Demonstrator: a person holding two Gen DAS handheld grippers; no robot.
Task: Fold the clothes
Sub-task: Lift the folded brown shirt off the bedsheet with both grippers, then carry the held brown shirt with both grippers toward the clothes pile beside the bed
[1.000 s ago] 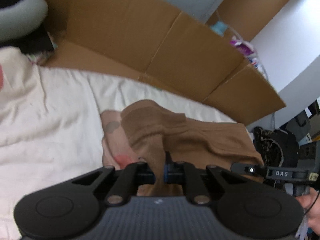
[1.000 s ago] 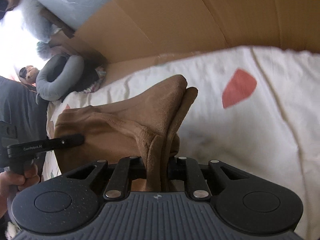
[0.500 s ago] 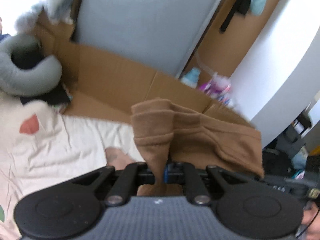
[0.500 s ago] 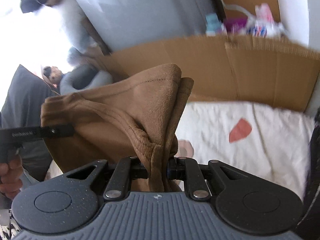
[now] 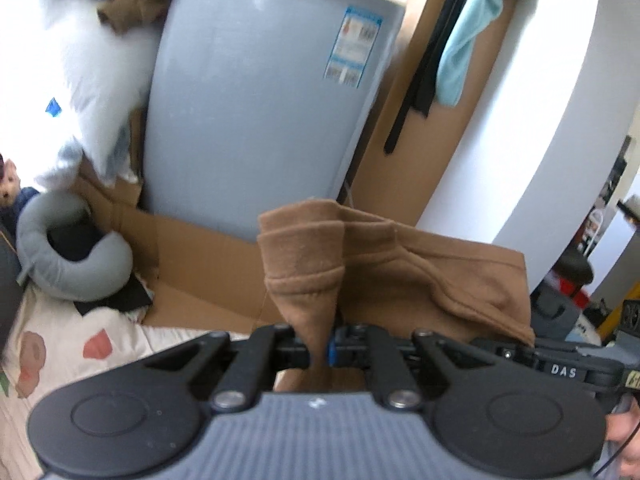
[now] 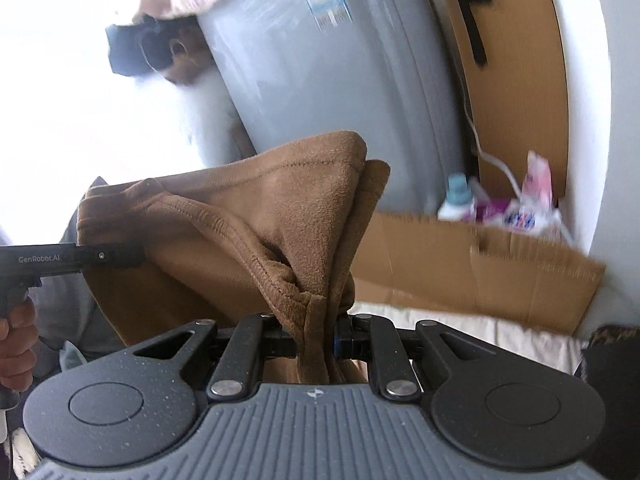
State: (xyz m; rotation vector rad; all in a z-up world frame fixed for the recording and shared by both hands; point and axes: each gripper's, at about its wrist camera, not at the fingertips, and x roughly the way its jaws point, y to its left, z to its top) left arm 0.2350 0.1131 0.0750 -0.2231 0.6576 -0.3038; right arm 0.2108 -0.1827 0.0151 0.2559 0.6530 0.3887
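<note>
Fingers pinching brown garment (both sides)

The left gripper has its jaws pressed together on a bunched edge of the brown garment, which rises above the jaws and spreads to their right. The right gripper clamps another gathered edge the same way. A hand grips the left gripper's handle, left of the right jaws.

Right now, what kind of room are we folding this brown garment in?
Probably a bedroom or lived-in home corner: a printed bedsheet, a grey neck pillow, a grey appliance with detergent bottles beside it.
</note>
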